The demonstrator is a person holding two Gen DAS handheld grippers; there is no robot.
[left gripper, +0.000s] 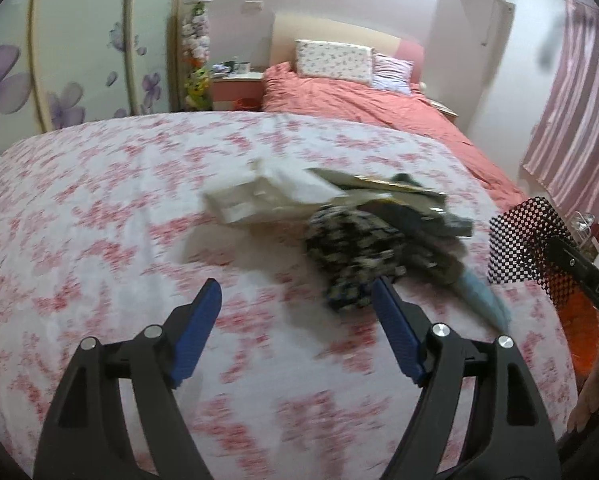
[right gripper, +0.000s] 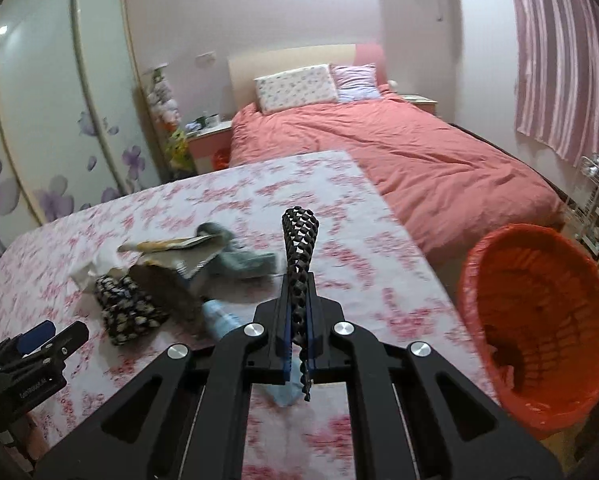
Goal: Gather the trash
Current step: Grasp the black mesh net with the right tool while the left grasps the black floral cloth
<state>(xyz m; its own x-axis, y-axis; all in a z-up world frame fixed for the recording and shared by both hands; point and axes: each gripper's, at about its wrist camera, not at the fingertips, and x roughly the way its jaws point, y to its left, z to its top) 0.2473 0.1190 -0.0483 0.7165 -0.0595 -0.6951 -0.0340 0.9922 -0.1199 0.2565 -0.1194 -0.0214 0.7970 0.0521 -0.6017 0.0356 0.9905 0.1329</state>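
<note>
A pile of trash [left gripper: 339, 216] lies on the floral tablecloth [left gripper: 99, 220]: a white crumpled paper [left gripper: 251, 200], a black patterned pouch [left gripper: 351, 252], flat wrappers and a light blue piece [left gripper: 483, 296]. My left gripper [left gripper: 296, 286] hangs open just short of the pouch, with nothing between its fingers. My right gripper [right gripper: 299, 292] is shut on a black-and-white checkered strip [right gripper: 299, 236], which sticks up past its fingertips above the table, right of the pile [right gripper: 171, 264]. The strip [left gripper: 519, 240] also shows at the right edge of the left wrist view.
An orange waste basket [right gripper: 471, 280] stands tilted beyond the table's right edge, with dark bits inside. Behind the table is a bed with a salmon cover [right gripper: 419, 160]. Sliding wardrobe doors [right gripper: 39, 120] line the left wall. A wire rack [right gripper: 591, 200] stands at the far right.
</note>
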